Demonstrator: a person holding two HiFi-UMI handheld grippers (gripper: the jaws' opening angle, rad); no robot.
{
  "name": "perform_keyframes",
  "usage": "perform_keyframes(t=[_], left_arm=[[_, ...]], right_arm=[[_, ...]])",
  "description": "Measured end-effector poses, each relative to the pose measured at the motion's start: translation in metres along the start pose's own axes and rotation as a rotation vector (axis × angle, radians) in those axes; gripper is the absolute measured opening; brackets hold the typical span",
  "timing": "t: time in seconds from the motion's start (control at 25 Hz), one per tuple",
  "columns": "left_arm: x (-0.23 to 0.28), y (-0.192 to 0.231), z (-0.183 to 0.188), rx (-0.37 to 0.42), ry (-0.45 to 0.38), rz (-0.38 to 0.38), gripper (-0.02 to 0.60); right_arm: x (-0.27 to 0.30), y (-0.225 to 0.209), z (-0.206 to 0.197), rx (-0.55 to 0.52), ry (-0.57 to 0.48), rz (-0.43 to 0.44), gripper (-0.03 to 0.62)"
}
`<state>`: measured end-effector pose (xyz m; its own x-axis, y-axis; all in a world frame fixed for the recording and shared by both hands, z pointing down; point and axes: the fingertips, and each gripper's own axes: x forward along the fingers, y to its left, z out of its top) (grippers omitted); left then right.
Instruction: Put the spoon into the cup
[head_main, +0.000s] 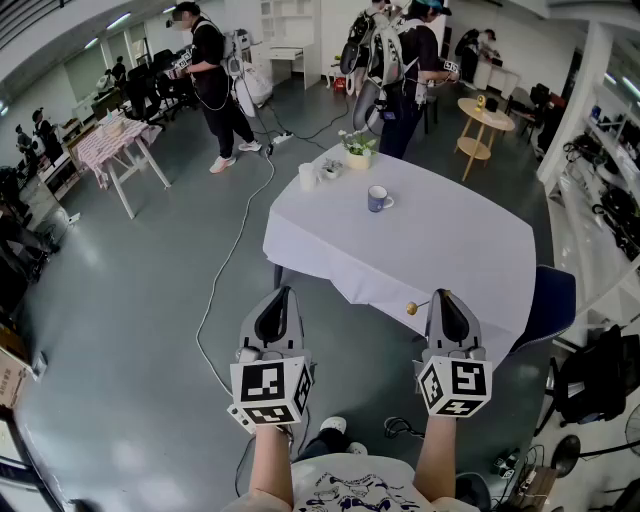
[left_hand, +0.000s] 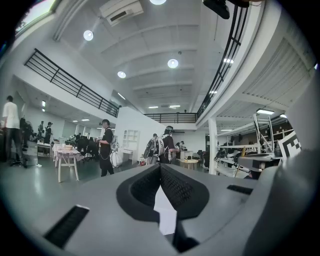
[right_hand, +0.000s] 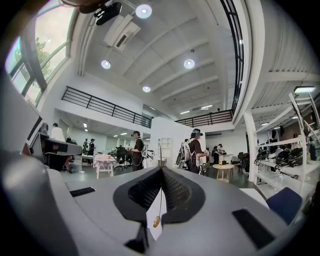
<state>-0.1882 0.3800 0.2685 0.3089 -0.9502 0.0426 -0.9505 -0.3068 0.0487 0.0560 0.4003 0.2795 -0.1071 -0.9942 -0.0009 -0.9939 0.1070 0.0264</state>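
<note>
The spoon (head_main: 412, 307) is pinched by the jaws of the right gripper (head_main: 443, 294). The left gripper (head_main: 283, 291) is held closed and empty. The cup (head_main: 379, 199), well apart on the counter (head_main: 450, 250), is not yet reached.

Left gripper (head_main: 284, 293), right gripper (head_main: 442, 294) — level, jaws closed.

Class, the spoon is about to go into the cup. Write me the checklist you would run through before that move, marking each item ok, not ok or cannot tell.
1. Spoon gripped: ok, the right tool is shut on its thin handle.
2. Left tool free: ok, jaws together with nothing between them.
3. Blue mug upright, mouth up: ok.
4. Spoon above the mug: not ok, it is at the near edge of the table and the mug stands farther in.
5. Way to the mug: ok, only bare cloth between.
6. Which way the spoon's bowl faces: cannot tell, too small.
</note>
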Motion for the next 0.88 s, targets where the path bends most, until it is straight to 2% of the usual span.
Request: perform_keyframes(t=[0.56,0.88], left_arm=[[0.031,0.007,-0.008,-0.016,0.006,-0.016,0.014],[0.054,0.028,-0.008,0.003,0.015,-0.036,0.014]], right_arm=[[0.027,-0.005,-0.009,-0.015,0.017,-0.001,0.015],[0.050,0.006,-0.008,0.009,0.004,-0.030,0.015]])
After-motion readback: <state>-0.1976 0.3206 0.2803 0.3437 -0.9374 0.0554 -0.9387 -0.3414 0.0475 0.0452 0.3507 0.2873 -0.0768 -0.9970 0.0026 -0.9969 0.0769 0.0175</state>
